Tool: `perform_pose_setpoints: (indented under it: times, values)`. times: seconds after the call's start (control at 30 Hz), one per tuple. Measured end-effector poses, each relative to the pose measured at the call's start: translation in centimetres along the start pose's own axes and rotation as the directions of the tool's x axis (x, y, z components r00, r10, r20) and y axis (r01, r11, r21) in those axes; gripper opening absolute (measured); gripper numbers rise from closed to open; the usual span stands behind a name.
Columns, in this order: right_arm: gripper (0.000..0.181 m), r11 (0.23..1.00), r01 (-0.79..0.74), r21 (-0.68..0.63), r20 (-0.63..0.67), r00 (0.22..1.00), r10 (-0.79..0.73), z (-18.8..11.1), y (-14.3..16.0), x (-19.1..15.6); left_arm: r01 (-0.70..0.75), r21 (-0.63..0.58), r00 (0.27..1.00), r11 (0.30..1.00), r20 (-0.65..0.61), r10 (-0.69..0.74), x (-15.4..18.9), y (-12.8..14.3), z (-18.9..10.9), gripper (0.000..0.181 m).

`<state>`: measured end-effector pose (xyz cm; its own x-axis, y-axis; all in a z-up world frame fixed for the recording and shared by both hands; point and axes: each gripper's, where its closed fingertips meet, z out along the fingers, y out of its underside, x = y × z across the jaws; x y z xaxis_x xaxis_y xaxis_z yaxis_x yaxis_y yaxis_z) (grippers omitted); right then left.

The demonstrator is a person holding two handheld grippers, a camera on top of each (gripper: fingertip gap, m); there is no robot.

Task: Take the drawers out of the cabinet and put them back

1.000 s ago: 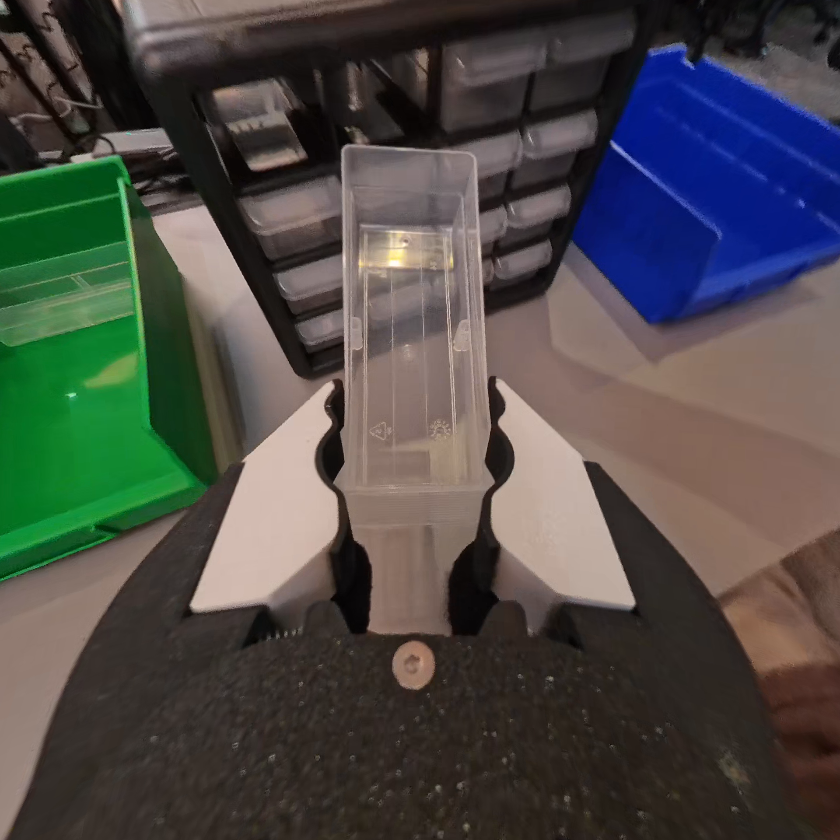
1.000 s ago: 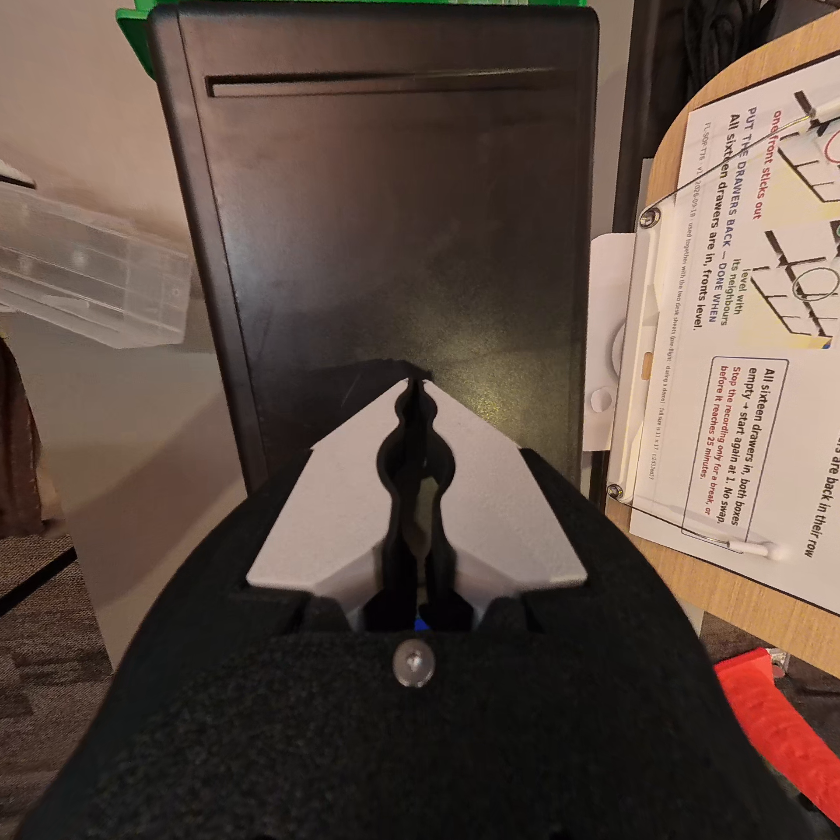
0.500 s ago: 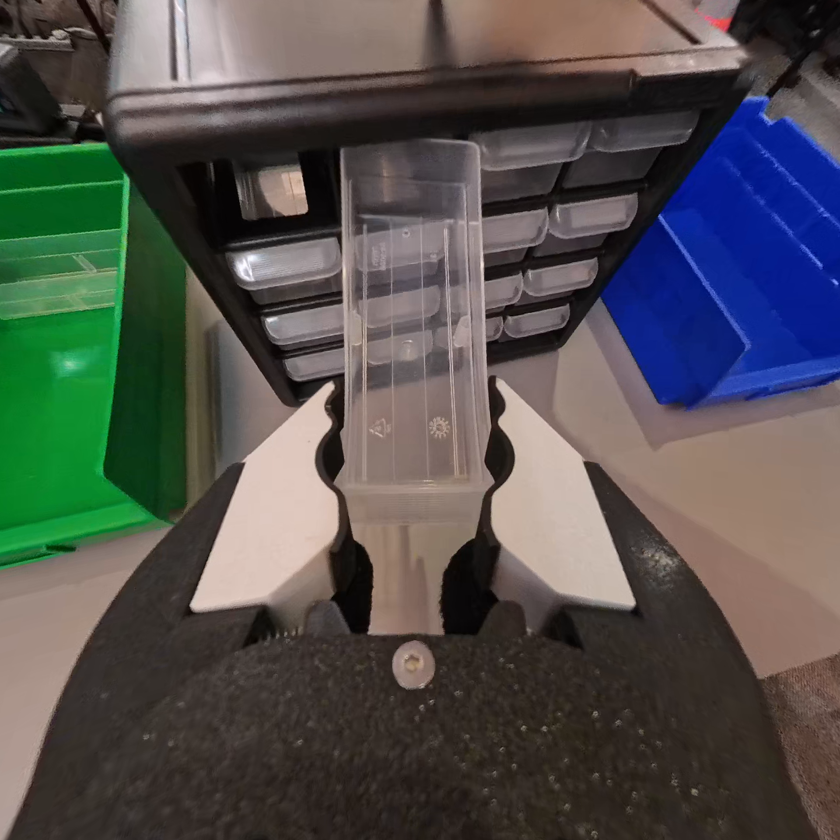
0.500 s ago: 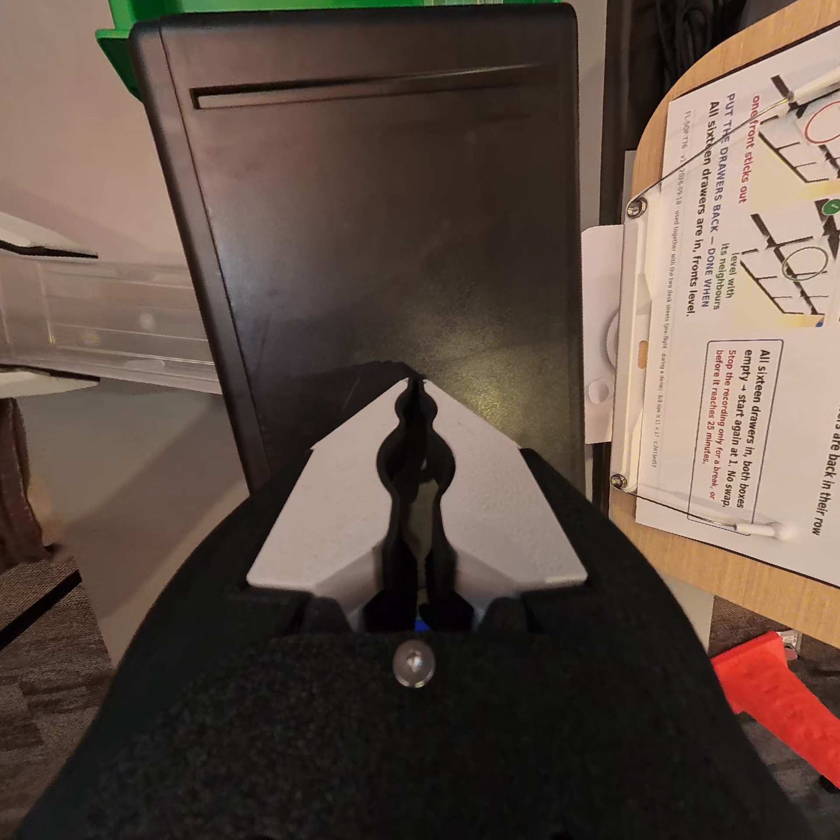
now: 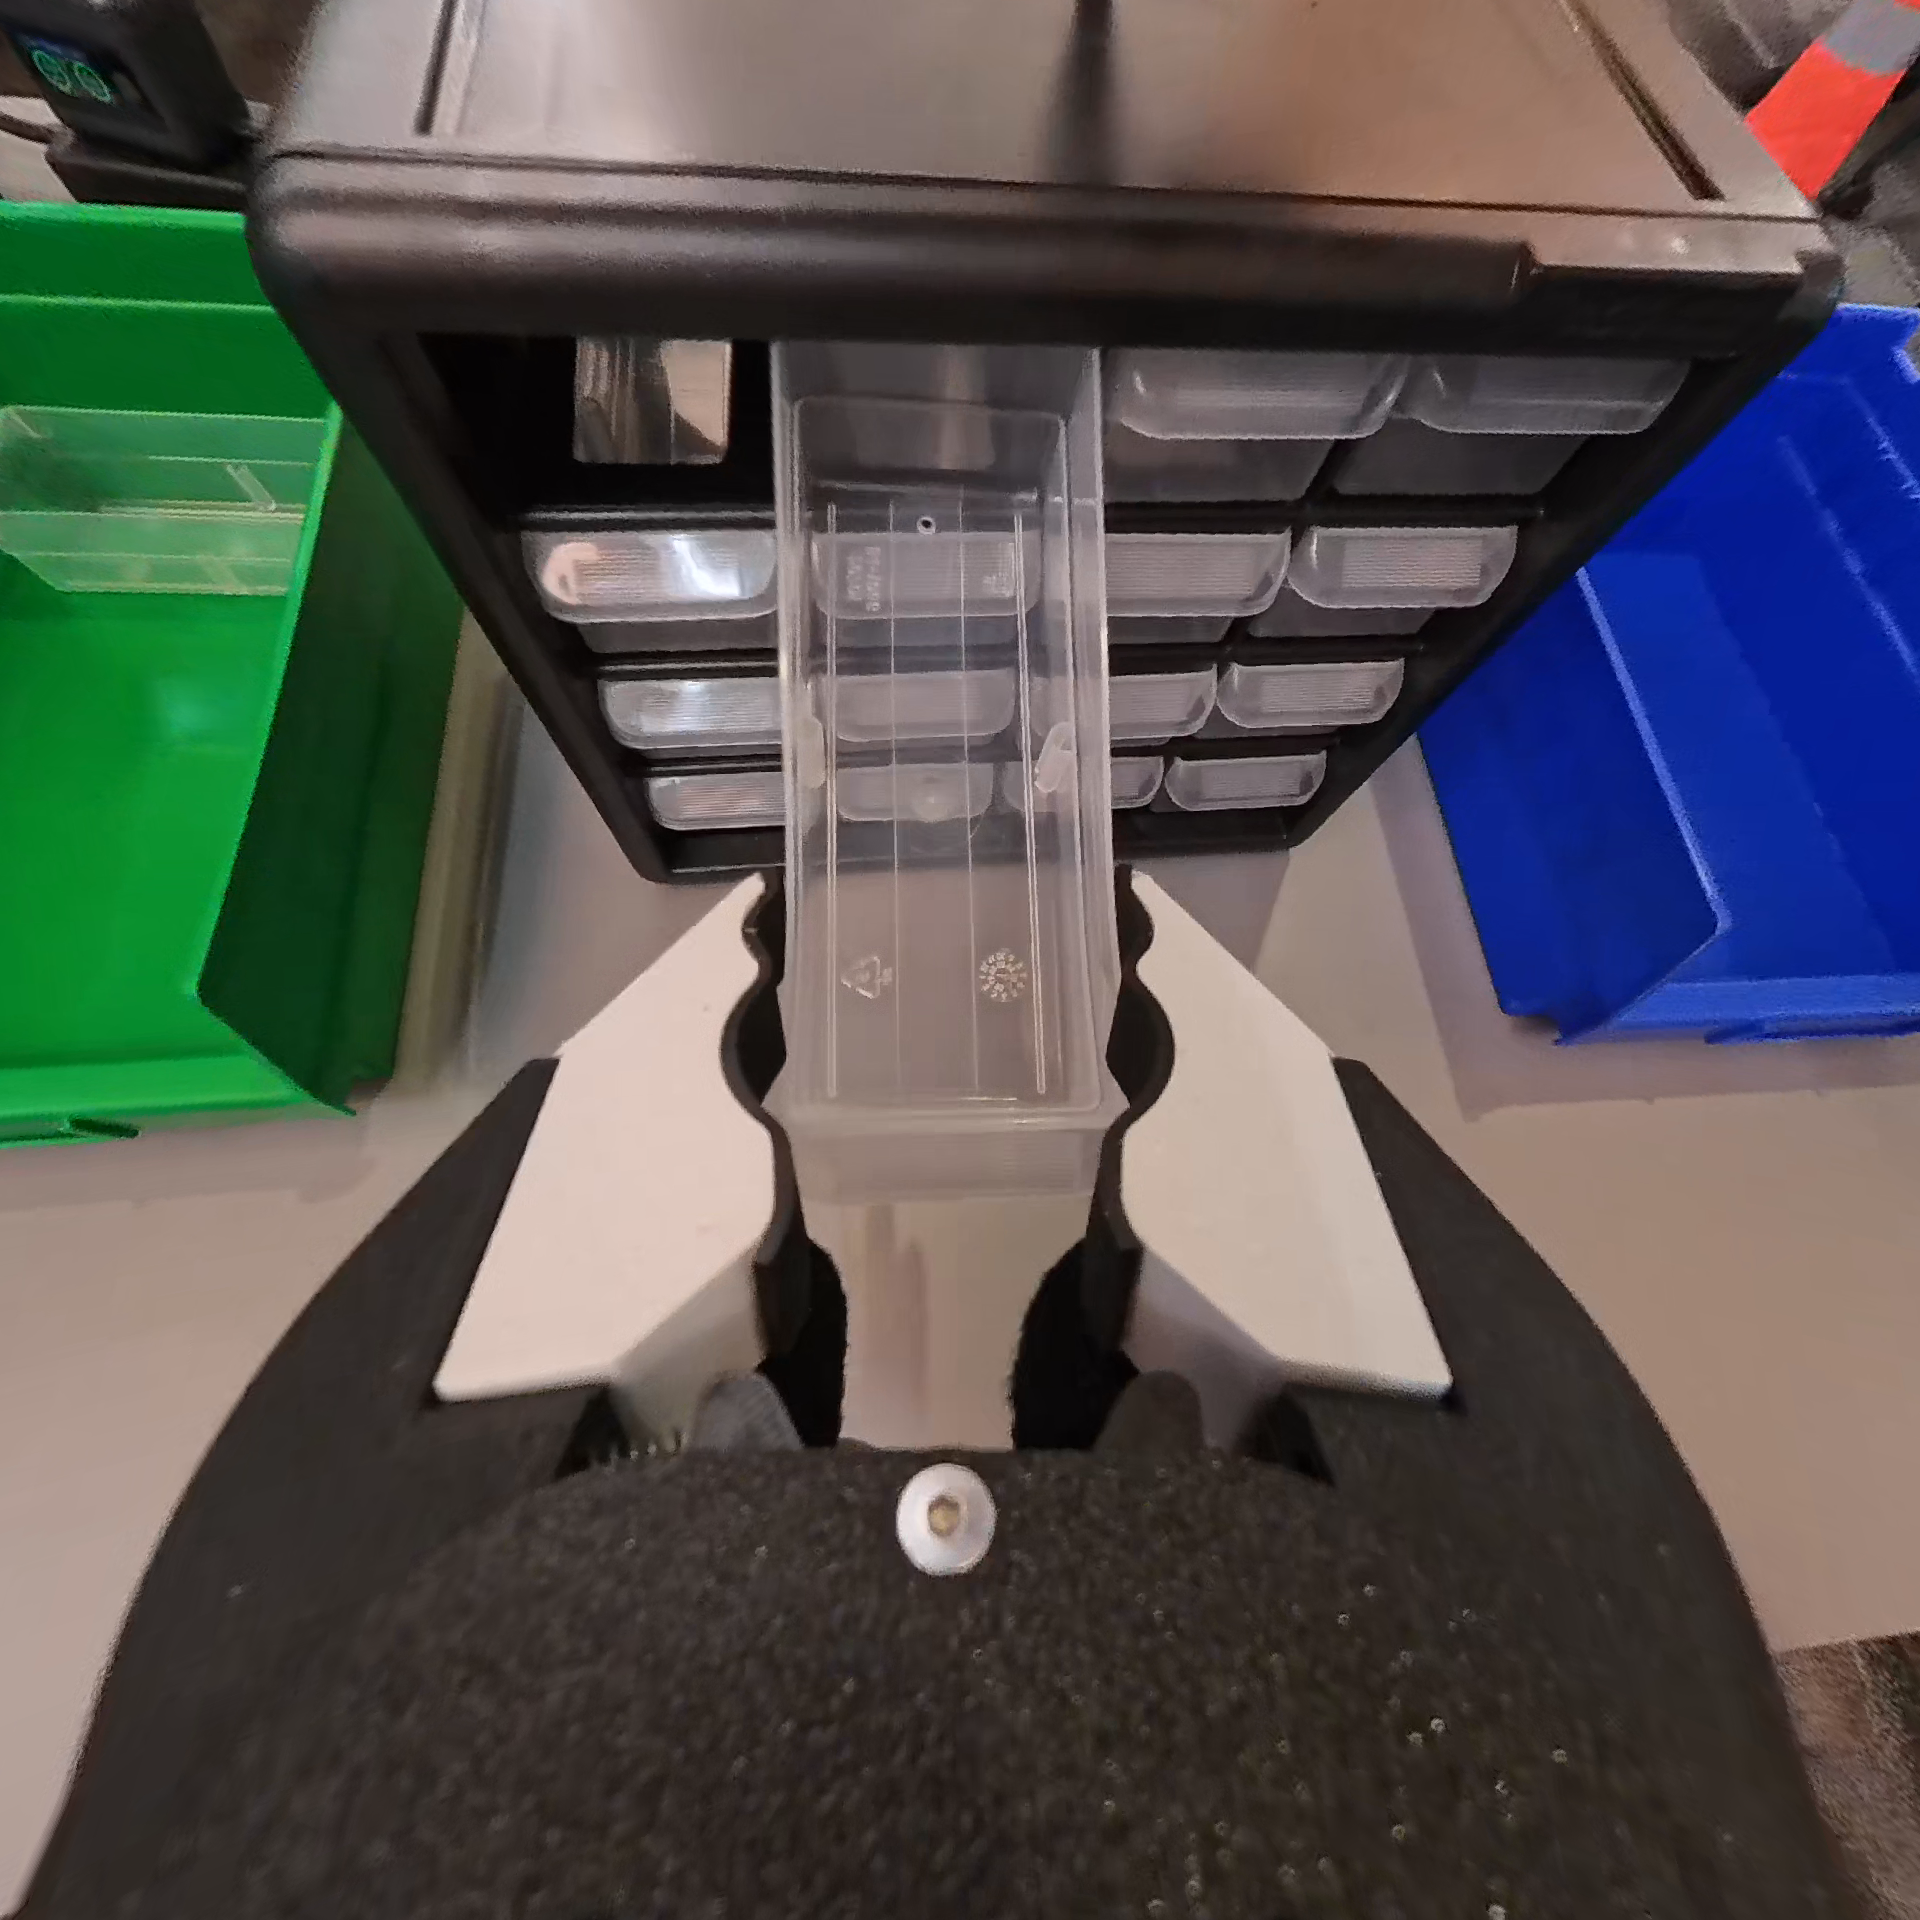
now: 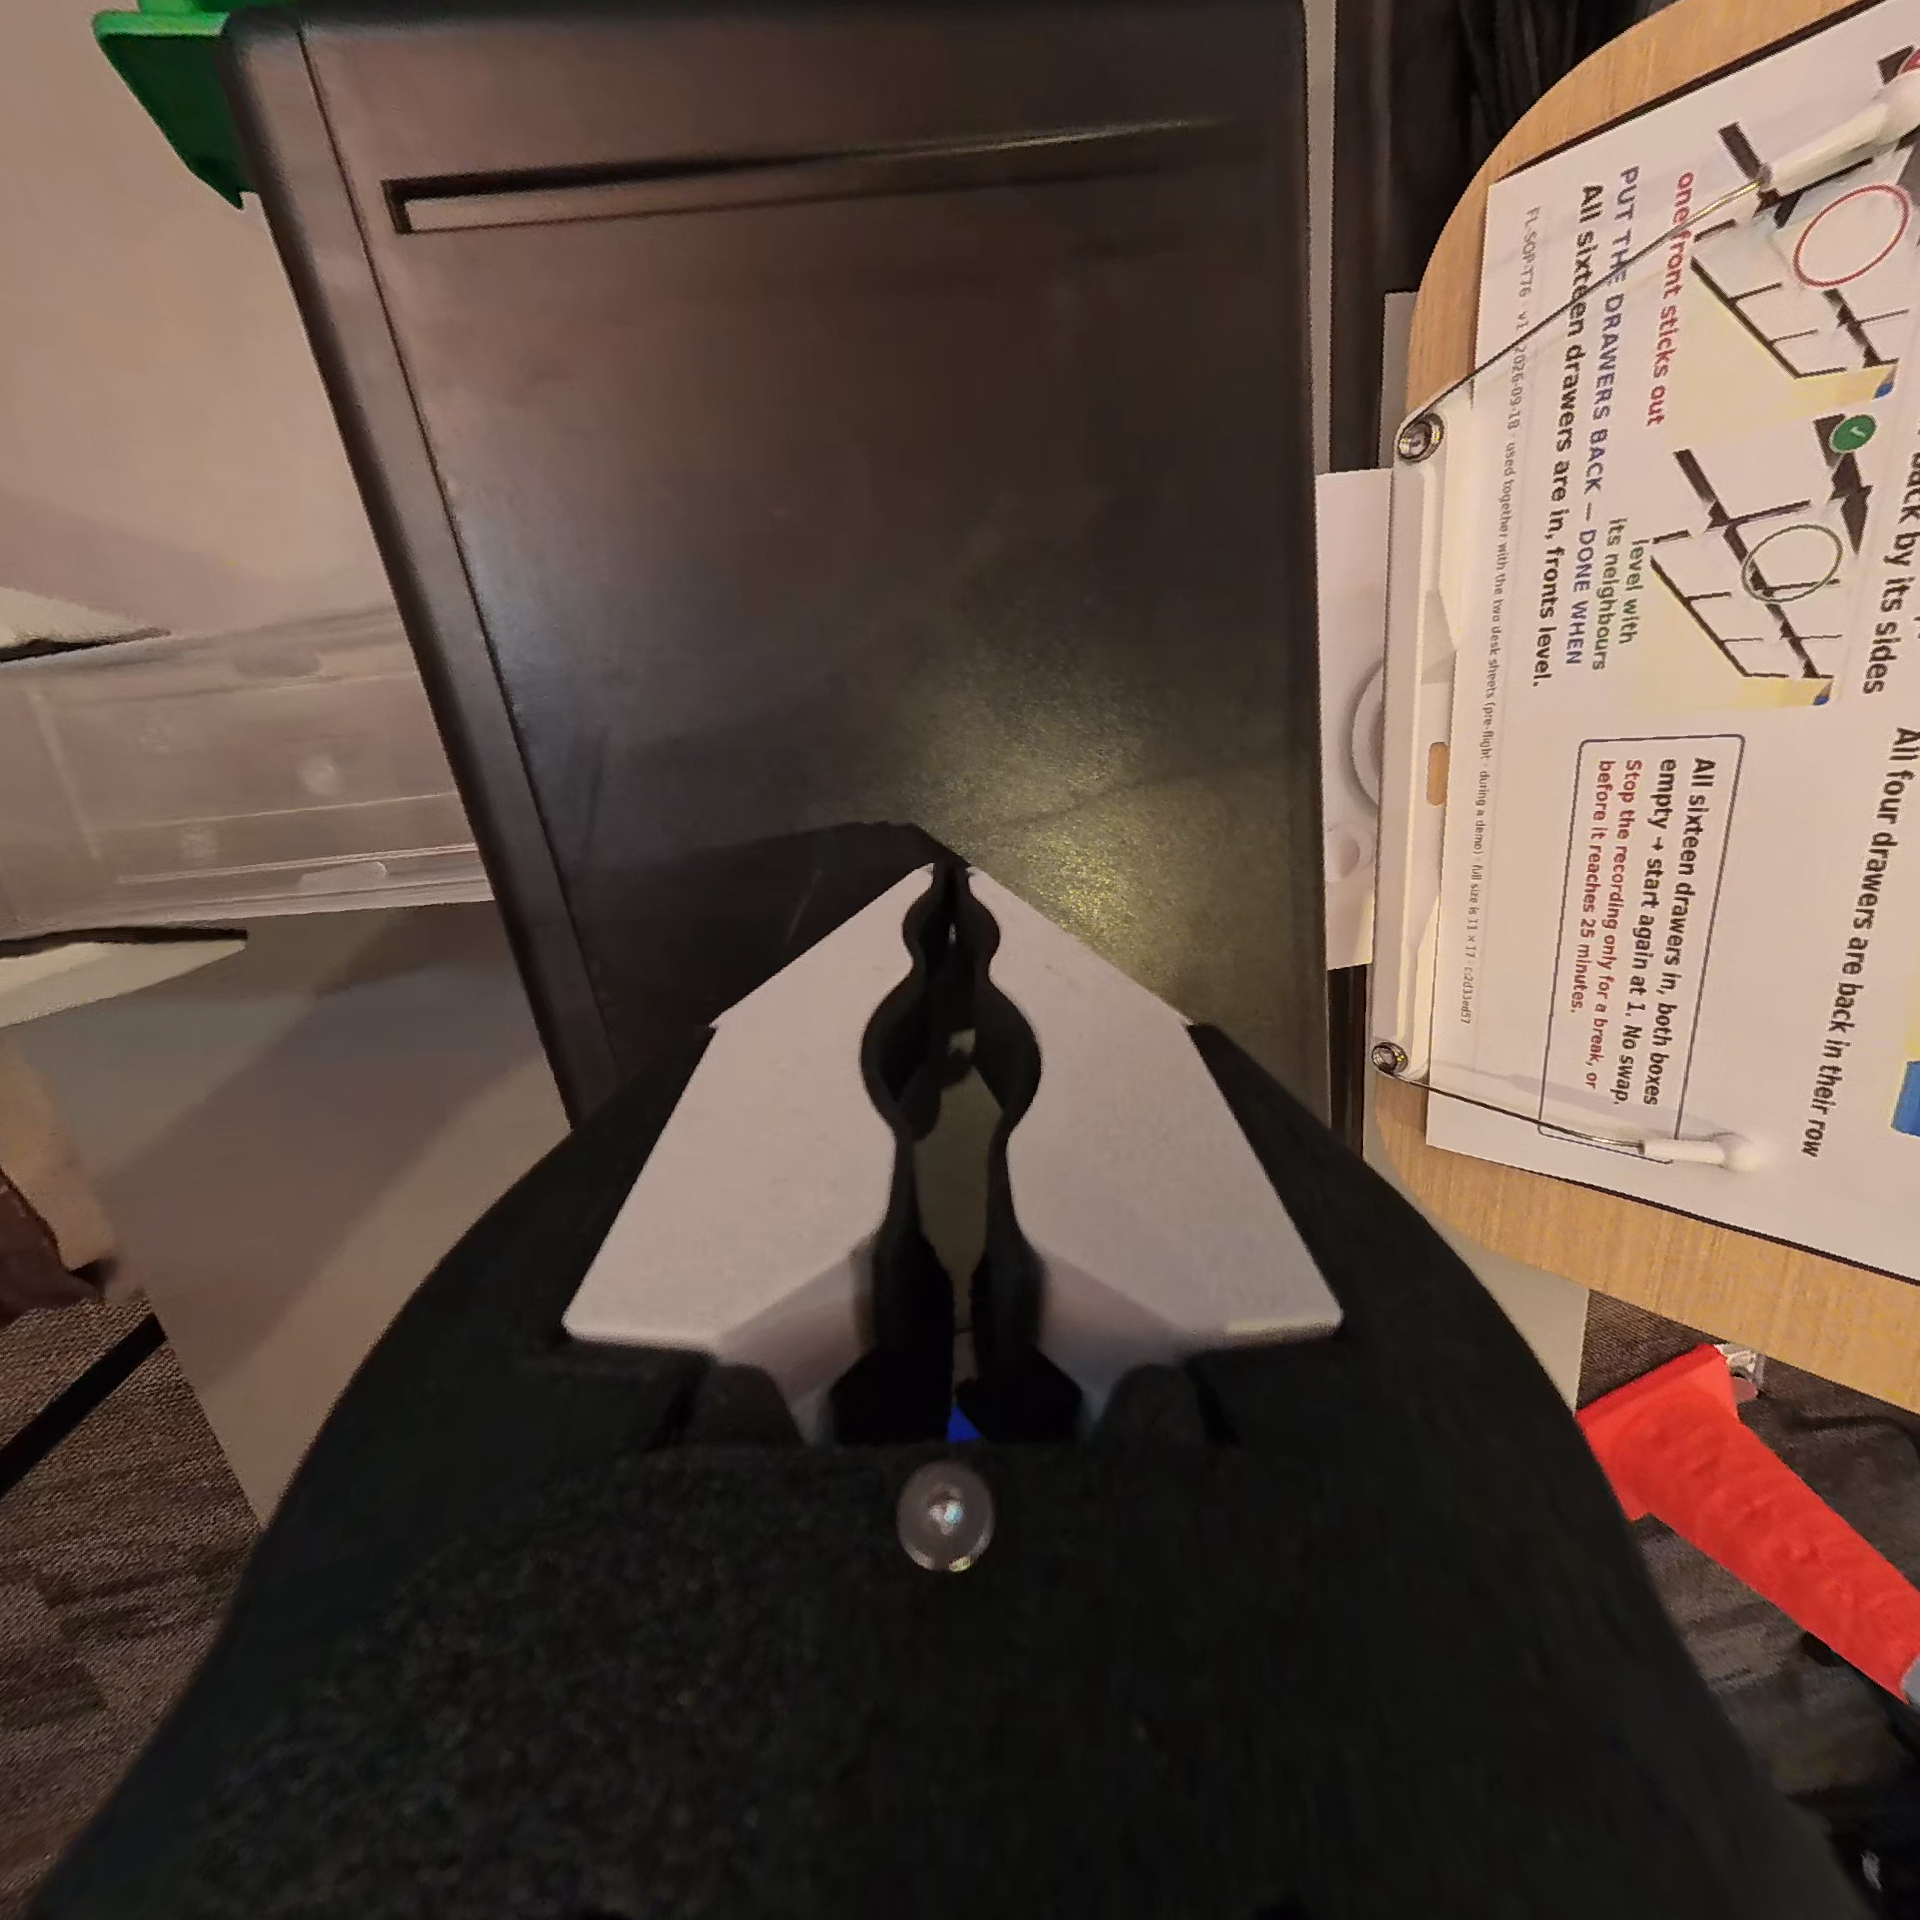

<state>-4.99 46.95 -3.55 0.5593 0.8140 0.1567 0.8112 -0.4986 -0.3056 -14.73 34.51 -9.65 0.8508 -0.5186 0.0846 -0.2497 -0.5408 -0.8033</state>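
Looking like a lab or office workspace — grey table (image 5: 1558, 1299) carrying a black small-parts cabinet (image 5: 935, 239), green bin (image 5: 125, 831) sitting left, blue bin (image 5: 1714, 779) right, clipped instruction sheet (image 6: 1662, 727) lying on a wooden board — grey carpet (image 6: 104, 1507) showing below.

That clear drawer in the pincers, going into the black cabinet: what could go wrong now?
The clear drawer is gripped only at its near end by the left gripper, so it might tilt and jam in its slot in the cabinet. The right gripper, shut, meets the cabinet's side; a hard push might shift the cabinet.
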Motion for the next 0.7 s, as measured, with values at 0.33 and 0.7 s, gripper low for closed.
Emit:
perform_pose_setpoints:
  times: [0.33, 0.7]
  values:
    - [0.0, 0.999, -0.023, 0.031, 0.015, 1.0, 0.022, 0.04, -0.02, 0.24, 0.009, -0.097, 0.999, 0.995, 0.043, -0.005, 0.09, -0.33, -0.09, 0.061]
    - [0.0, 0.999, -0.017, 0.029, 0.018, 1.0, 0.017, 0.06, -0.02, 0.31, -0.007, -0.154, 1.0, 0.988, 0.016, 0.01, -0.07, -0.45, -0.31, 0.06]
